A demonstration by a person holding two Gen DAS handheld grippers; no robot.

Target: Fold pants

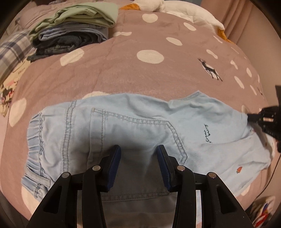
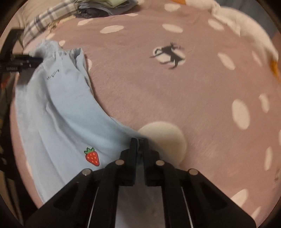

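One folded stack (image 1: 70, 33) behind pants (image 1: 123, 126); left tool (image 1: 138, 152) open, right tool (image 2: 139, 140) pinching hem.

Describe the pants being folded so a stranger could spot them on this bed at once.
On the brown bedspread with white dots, skip the stack of folded clothes at the far left. The pale blue pants lie spread out alone near the front. Only they carry a red strawberry print on one leg.

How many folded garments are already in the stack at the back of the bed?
3 that I can tell apart in the left wrist view: a green one on top, a light blue one under it, and a dark denim one at the bottom. More may be hidden between the layers.
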